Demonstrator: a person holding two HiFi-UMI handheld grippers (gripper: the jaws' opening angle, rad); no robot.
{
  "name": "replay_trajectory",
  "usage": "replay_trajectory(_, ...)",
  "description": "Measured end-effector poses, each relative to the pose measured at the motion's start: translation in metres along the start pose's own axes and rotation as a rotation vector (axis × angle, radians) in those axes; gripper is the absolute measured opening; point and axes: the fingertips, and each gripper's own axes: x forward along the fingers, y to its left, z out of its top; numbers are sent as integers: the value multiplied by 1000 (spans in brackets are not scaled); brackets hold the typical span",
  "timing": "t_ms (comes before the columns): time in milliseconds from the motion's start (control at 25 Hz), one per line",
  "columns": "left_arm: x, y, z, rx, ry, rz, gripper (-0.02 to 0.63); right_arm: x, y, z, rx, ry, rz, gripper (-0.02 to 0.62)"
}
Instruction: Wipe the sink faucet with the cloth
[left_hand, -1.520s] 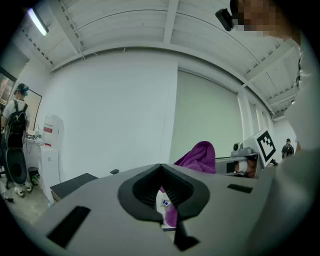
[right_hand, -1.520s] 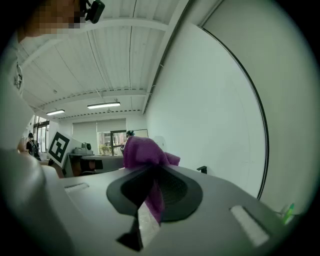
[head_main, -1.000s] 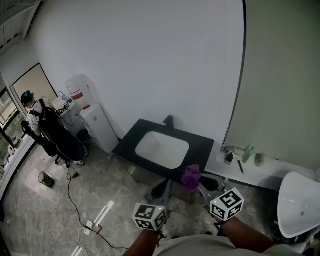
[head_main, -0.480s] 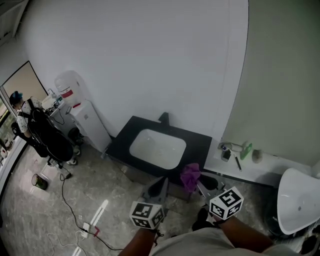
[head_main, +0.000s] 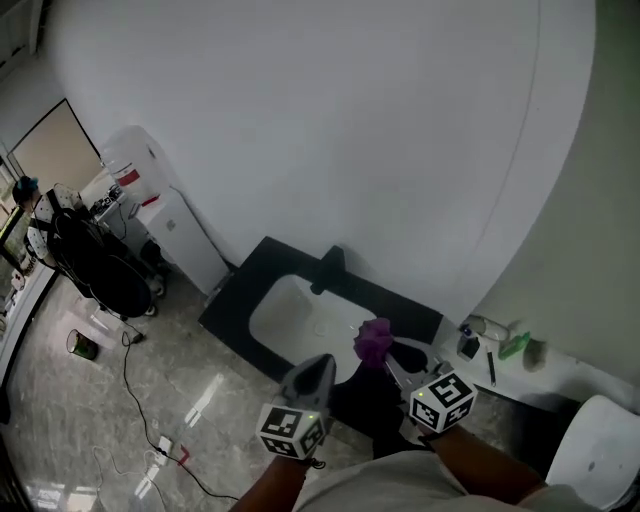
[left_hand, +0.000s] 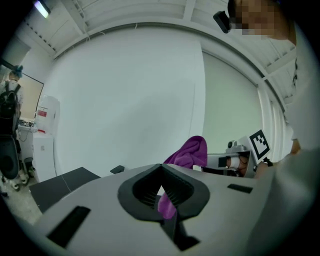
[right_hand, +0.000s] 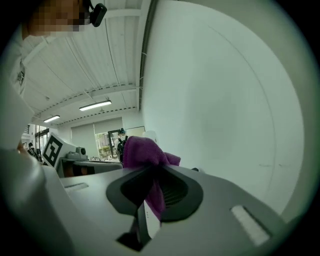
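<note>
A black faucet (head_main: 330, 266) stands at the back of a white basin (head_main: 295, 312) set in a black counter (head_main: 235, 300). My right gripper (head_main: 387, 357) is shut on a purple cloth (head_main: 374, 340), which hangs bunched over the counter's near right part, short of the faucet. In the right gripper view the cloth (right_hand: 142, 152) bulges out of the closed jaws (right_hand: 150, 172). My left gripper (head_main: 316, 368) hovers at the counter's front edge, shut and holding nothing. In the left gripper view its jaws (left_hand: 161, 169) meet, and the cloth (left_hand: 191, 151) and faucet (left_hand: 118, 169) show beyond.
A water dispenser (head_main: 135, 180) and a white cabinet (head_main: 185, 245) stand left of the sink. A person at a desk and a black chair (head_main: 95, 265) are at far left. Cables (head_main: 140, 400) lie on the floor. A white shelf (head_main: 530, 365) with small bottles is right of the sink.
Both grippers and the head view have come closer to the sink. The cloth, before short of the counter's front edge, now hangs over the counter beside the basin.
</note>
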Motion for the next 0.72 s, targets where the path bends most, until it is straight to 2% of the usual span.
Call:
replay_trajectory(160, 79, 26, 10, -47, 16, 70, 6, 61, -71, 11, -9, 67, 74, 37)
replay_trajectory(280, 116, 51, 9, -69, 47, 97, 6, 110, -105, 7, -3, 110, 103, 37)
replay_trajectory(520, 152, 93, -17, -126, 95, 137, 6, 196, -154, -27, -6, 183, 98, 37)
replay_trajectory(720, 162, 127, -19, -154, 113, 178, 6, 312, -199, -30, -91, 202, 61, 38)
